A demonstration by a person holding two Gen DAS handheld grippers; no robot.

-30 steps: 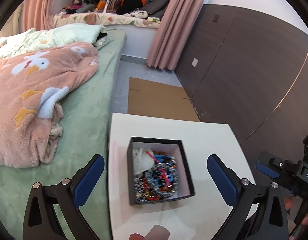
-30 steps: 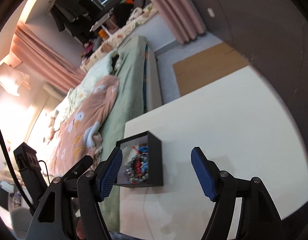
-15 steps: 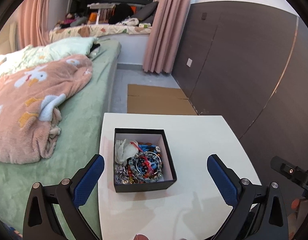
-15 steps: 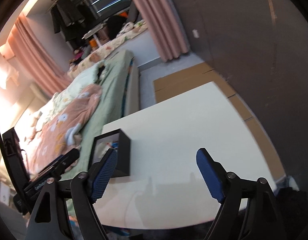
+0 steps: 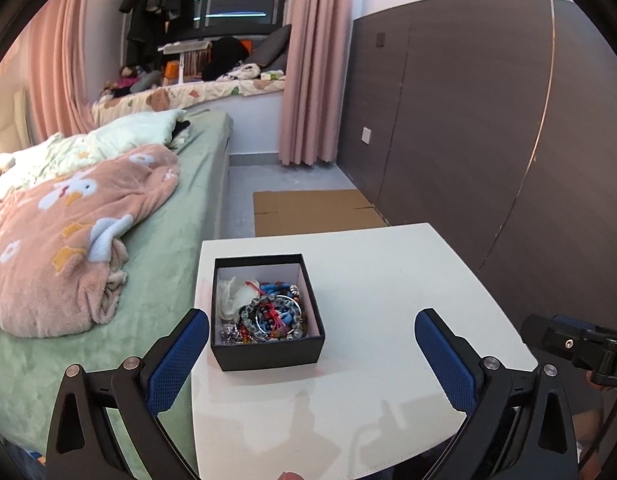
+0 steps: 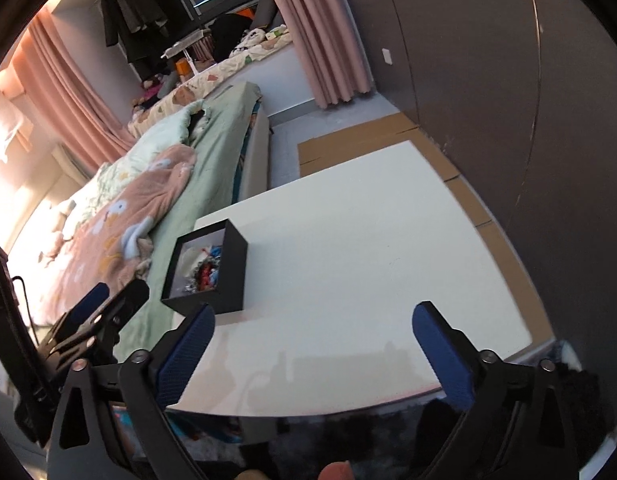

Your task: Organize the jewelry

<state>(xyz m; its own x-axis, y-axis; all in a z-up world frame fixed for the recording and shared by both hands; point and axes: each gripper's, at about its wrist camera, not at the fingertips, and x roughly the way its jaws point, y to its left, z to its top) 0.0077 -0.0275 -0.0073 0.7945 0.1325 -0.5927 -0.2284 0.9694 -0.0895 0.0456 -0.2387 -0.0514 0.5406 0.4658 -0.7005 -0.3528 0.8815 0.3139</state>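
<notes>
All jewelry (image 5: 268, 312) lies heaped in the black box (image 5: 268, 354) on the white table (image 5: 388, 288), both grippers (image 5: 310, 358) (image 6: 312, 352) hovering spread and empty: sorting either pending or finished.

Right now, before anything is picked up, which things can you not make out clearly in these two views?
- Jewelry, left wrist view: a tangled heap; pieces cannot be counted.
- Black box, right wrist view: its near wall hides most of the contents.
- White table, left wrist view: the near edge is cut off by the frame.
- Under the table, right wrist view: dark and blurred.
- Left gripper and right gripper: open, empty.
</notes>
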